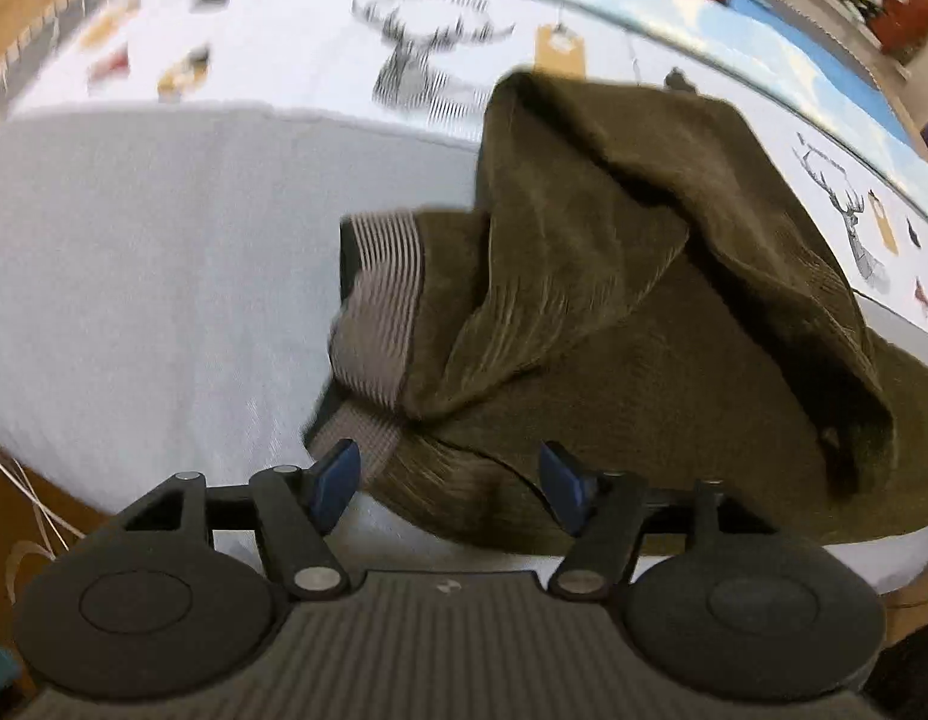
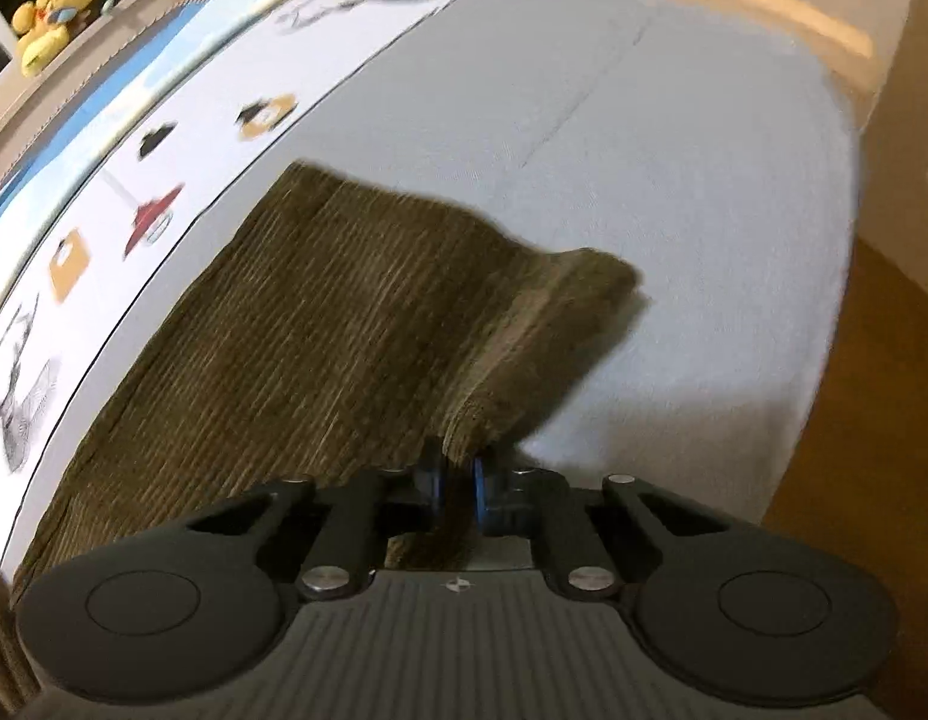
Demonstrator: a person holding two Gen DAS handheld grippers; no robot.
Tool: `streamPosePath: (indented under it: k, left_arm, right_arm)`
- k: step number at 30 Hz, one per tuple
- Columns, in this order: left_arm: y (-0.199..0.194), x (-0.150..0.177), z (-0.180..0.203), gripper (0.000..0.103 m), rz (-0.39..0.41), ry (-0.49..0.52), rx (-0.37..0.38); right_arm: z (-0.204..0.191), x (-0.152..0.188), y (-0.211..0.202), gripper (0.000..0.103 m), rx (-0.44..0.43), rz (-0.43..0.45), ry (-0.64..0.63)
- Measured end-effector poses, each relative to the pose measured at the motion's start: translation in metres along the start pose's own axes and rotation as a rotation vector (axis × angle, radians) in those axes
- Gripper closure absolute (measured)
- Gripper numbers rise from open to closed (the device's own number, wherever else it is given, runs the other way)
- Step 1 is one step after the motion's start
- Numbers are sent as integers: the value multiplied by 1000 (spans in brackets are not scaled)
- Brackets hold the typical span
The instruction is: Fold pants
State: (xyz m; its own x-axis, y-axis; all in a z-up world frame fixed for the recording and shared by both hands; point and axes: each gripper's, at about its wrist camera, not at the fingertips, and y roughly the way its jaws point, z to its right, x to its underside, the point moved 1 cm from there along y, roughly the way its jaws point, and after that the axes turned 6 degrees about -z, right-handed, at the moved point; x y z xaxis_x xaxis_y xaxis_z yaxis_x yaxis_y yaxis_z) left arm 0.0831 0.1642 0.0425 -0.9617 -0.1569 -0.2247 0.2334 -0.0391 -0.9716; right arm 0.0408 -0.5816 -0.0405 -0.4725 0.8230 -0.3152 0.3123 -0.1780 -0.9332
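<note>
My left claw stands wide, nothing between its blue pads, just above the olive-green corduroy pants heaped on the pale grey bedsheet. My right claw is pinched tight on a pants edge, lifting it.

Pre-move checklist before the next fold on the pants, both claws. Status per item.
1. Right claw gripping the pants: ok, shut on a pinched fabric edge.
2. Left claw released: ok, its blue pads stand apart, no cloth pinched between them.
3. Waistband located: ok, the striped elastic shows at the left end of the bunched heap.
4. Pants lying flat: not ok, the left wrist view shows a rumpled mound.
5. Pants fully on the grey sheet: cannot tell, the far edge nears the printed cloth.
</note>
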Motion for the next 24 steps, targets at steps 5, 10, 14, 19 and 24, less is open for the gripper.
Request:
streamPosePath:
  k: [5,10,14,19,24]
  left_arm:
    - [4,-8,27,32,180,103,13]
    - [23,-15,44,33,302,142,49]
    - [18,-19,57,33,406,150,93]
    - [14,-20,71,33,425,128,98]
    - [5,-20,73,33,428,84,122]
  right_arm:
    - [9,-7,2,88,39,-20,30]
    - [6,-11,-32,75,41,129,76]
    - [-10,-3,-79,75,-52,285,-20]
    - [-54,11,-126,75,-190,363,-217]
    - [-103,42,-139,75,-324,437,-486]
